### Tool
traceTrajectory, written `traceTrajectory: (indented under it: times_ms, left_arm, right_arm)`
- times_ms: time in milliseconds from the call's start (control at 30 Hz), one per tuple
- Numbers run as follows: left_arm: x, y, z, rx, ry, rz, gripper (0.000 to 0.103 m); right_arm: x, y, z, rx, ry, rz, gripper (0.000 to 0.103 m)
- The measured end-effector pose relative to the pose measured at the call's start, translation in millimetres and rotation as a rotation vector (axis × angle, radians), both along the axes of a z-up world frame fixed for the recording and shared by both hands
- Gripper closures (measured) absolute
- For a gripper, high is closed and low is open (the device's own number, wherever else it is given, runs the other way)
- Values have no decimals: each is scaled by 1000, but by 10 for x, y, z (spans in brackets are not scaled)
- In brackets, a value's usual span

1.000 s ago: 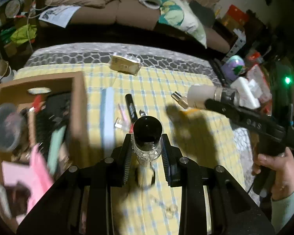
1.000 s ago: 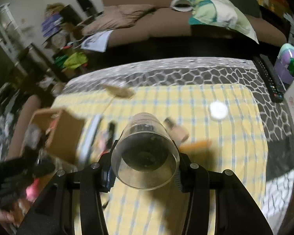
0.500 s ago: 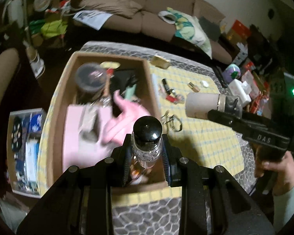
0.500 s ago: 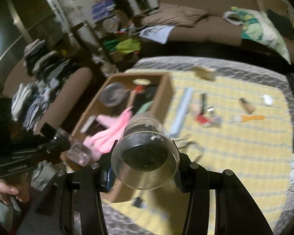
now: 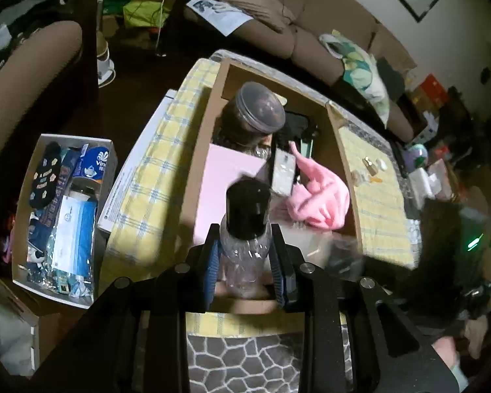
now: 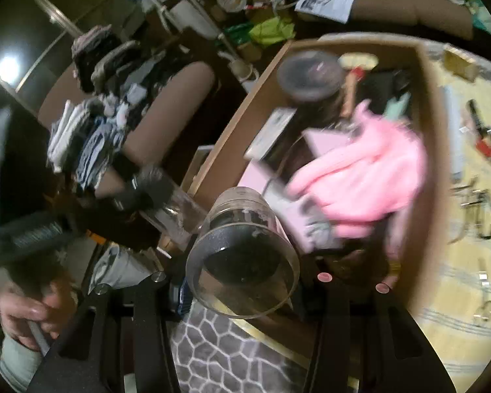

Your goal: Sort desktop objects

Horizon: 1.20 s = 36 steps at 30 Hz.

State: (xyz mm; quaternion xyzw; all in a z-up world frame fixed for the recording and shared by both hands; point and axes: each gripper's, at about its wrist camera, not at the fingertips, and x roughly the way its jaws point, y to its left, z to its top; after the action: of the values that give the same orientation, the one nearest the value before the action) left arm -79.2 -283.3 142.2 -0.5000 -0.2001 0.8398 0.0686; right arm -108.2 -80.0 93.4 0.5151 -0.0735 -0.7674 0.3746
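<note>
Dim indoor light; a bright lamp glare (image 6: 8, 67) sits at the right view's left edge. Fisheye bending with black corners in both. Motion blur smears the pink cloth (image 6: 363, 180) and box (image 6: 432, 150); the left view is sharper, its right side smeared

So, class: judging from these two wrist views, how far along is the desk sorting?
Done: the cardboard box already holds a lidded jar and pink cloth.
In hand: the left gripper grips a black-capped clear bottle, the right gripper a clear cup, both over the box.
Left: small items on the yellow checked cloth.
</note>
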Motion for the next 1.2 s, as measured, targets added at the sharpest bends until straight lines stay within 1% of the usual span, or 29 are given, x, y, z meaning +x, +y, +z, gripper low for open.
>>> traceTrajectory:
  times_ms: [67, 100, 200, 267, 300, 333, 367, 433, 533, 667, 767, 867, 967, 1000, 1033, 1067, 1100, 1133, 1200]
  left_arm:
    - [-30, -44, 16, -1, 8, 2, 77]
    - [-51, -53, 35, -3, 19, 0, 77]
    - [-140, -40, 29, -2, 21, -4, 77]
    - [-203, -24, 12, -4, 17, -6, 77]
    - [-243, 1, -8, -4, 13, -6, 77]
    - [-269, 9, -21, -1, 11, -7, 77]
    - [-293, 21, -40, 0, 9, -6, 77]
    - [-351, 67, -79, 6, 6, -8, 77]
    - [-427, 128, -147, 36, 7, -1, 77]
    - [-479, 213, -259, 69, 3, 28, 77]
    - [-509, 234, -448, 122, -26, 63, 77]
    - [-509, 288, -652, 139, -76, 69, 77]
    - [-474, 310, -681, 141, -77, 59, 78]
    - [-475, 308, -674, 145, -82, 50, 73]
    - [-482, 311, -663, 154, -87, 27, 62]
    - [-474, 314, -632, 148, -87, 15, 56]
    - [-460, 305, -565, 116, -77, 14, 43]
    - [-433, 275, -475, 85, -52, 18, 37]
    - [-383, 213, -295, 63, -1, 30, 36]
  right_arm:
    - [-1, -128, -142, -4, -18, 20, 55]
    - [5, -196, -209, -1, -13, 32, 55]
    - [7, -281, -289, -31, 7, 65, 54]
    - [14, -331, -319, -14, 13, 94, 51]
    - [20, -326, -322, 19, 28, 99, 45]
    - [10, -298, -311, 39, 34, 91, 32]
    - [-5, -257, -292, 65, 35, 80, 28]
    - [-15, -118, -207, 86, 63, 63, 27]
    - [20, 104, -32, 99, 124, 61, 26]
    - [94, 391, 117, 79, 154, 36, 25]
    - [136, 521, 142, 67, 151, 21, 25]
    - [168, 542, 131, 66, 136, 14, 25]
    - [197, 657, 142, 66, 127, 10, 25]
    - [213, 688, 142, 66, 126, 5, 25]
    - [227, 719, 141, 65, 125, -2, 25]
    - [241, 759, 143, 64, 126, -10, 25]
    - [255, 797, 149, 65, 128, -14, 25]
    - [263, 815, 154, 66, 132, -17, 25]
    - [288, 857, 184, 74, 147, -25, 25]
